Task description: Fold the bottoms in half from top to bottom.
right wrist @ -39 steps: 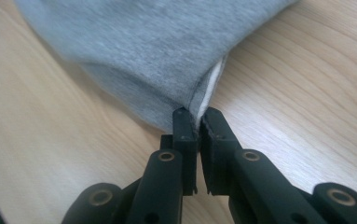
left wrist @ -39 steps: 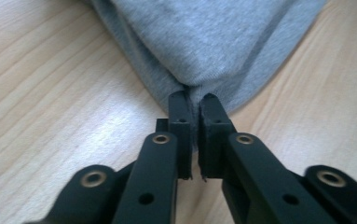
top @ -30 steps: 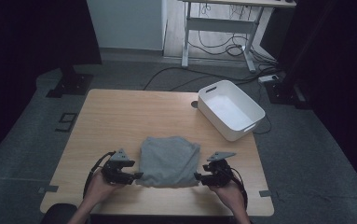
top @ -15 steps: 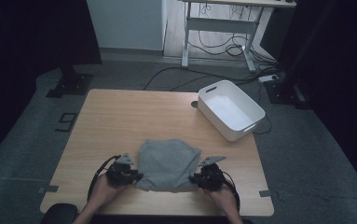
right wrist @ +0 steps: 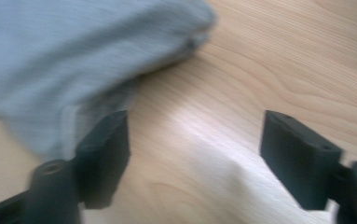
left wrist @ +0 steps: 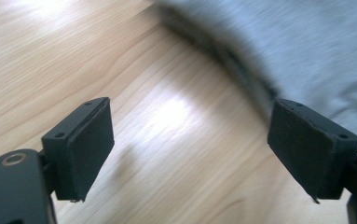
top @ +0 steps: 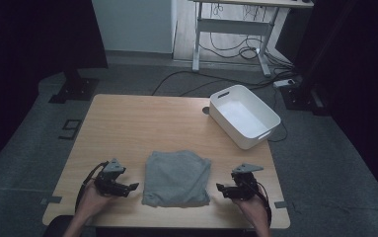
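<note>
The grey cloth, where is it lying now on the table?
In the high view the folded grey cloth lies flat near the table's near edge, between the left claw and the right claw, touching neither.

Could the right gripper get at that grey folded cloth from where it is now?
Probably yes. The right gripper sits just beside the grey folded cloth, jaws open and empty after just opening, pointing at its edge. Only bare wooden table lies between them.

- Left black two-jaw gripper [top: 133, 187]: grey three-cornered plate on top, black cable looping behind.
- Right black two-jaw gripper [top: 219, 187]: same plate and cable.
- Square black padded fingers [left wrist: 85, 147], small screw holes along their edges.
</note>
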### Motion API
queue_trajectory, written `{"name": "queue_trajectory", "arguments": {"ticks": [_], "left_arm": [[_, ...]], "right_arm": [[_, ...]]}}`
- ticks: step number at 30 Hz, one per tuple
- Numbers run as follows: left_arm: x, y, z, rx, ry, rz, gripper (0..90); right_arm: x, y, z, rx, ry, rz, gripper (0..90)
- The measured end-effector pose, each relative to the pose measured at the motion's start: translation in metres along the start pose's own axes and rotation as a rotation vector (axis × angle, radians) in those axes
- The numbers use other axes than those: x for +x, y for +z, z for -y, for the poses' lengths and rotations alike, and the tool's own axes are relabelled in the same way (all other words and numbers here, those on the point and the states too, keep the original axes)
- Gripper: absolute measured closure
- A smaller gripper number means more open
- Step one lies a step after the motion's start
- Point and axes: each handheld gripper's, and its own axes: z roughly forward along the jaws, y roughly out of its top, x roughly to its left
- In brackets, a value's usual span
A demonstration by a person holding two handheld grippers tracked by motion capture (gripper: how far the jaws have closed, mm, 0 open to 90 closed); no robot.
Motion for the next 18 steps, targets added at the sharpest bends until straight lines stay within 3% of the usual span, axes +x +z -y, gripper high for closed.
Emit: {"name": "queue_trajectory", "arguments": {"ticks": [7,11,18], "left_arm": [[0.008,0.012,0.011,0.040,-0.014,-0.037,4.3],[0.008,0.015,0.013,0.042,-0.001,-0.058,0.3],[0.010,0.017,0.015,0.017,-0.001,-0.058,0.0]], "right_arm": [[-0.013,0.018,0.014,0.022,0.017,0.103,3.5],[-0.015,0.024,0.020,0.019,0.019,0.118,3.4],[-0.013,0.032,0.025,0.026,-0.009,0.124,0.0]]}}
